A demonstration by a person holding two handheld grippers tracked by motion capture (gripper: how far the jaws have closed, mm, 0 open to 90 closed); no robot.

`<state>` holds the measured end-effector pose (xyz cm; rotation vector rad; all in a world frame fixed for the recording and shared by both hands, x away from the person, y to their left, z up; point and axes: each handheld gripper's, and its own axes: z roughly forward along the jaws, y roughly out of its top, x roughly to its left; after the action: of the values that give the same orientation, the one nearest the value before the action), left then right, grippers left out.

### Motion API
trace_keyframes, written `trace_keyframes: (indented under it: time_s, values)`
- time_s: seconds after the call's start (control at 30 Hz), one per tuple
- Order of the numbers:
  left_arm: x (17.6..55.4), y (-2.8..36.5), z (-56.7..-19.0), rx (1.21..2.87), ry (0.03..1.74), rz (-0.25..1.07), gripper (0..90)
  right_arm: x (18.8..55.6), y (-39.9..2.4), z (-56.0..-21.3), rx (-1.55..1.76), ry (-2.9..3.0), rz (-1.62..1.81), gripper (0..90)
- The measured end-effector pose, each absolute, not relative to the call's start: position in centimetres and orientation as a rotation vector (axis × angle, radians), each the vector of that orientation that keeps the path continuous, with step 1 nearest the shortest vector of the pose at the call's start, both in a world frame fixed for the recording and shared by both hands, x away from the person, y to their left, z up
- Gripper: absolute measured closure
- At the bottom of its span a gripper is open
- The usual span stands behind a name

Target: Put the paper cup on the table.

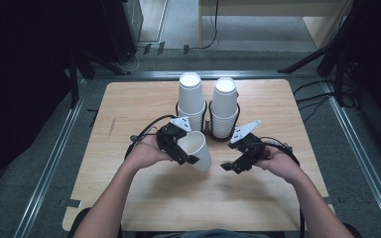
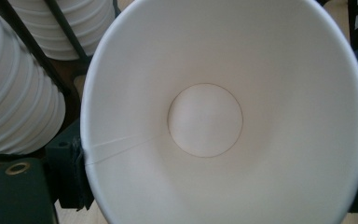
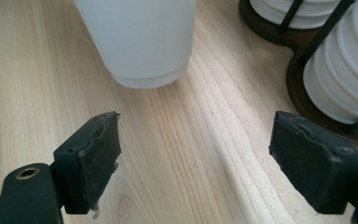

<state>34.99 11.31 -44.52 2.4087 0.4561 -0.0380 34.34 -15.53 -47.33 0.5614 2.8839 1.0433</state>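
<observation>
Wood tabletop point(image 1: 144, 208), pale, spans the scene; my forearms come in from the near edge, angled inward twd the middle. At the far centre a dark wire holder point(image 1: 209, 130) carries two tall stacks of white cups, left stack point(image 1: 192, 99) & right stack point(image 1: 224, 105), side by side, upside down. Single white paper cup point(image 1: 198, 150) sits in front of the left stack, tilted, mouth twd my left hand point(image 1: 146, 152). Left gripper point(image 1: 184, 147) has it: jaws set wide, one on each side of the cup near the rim, clamped on it. In the left gripper view I look straight into the cup point(image 2: 205, 120), round base at centre. Right hand point(image 1: 283, 163) is just right of the cup, wrist turned inward; right gripper point(image 1: 234, 166) points at the cup w/ jaws spread wide, nothing btwn them, well clear of it.
</observation>
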Motion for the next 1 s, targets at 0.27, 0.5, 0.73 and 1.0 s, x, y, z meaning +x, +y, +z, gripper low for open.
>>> trace_keyframes:
  time_s: [0.27, 0.5, 0.73, 1.0]
  values:
    - [35.1, 12.6, -44.5, 2.406, 0.491, -0.012, 11.0, 34.8, -16.3, -47.0, 0.598, 2.86, 1.063, 16.3]
    - [35.2, 13.6, -44.4, 2.388, 0.522, -0.004, 10.9, 34.9, -16.6, -46.9, 0.612, 2.849, 1.062, 16.3]
    - [35.4, 15.3, -44.4, 2.37, 0.561, 0.005, 10.9, 35.1, -16.7, -47.2, 0.621, 2.841, 1.061, 16.6]
    - [35.5, 16.9, -44.4, 2.347, 0.601, 0.009, 10.7, 35.6, -16.9, -47.2, 0.628, 2.828, 1.069, 16.6]
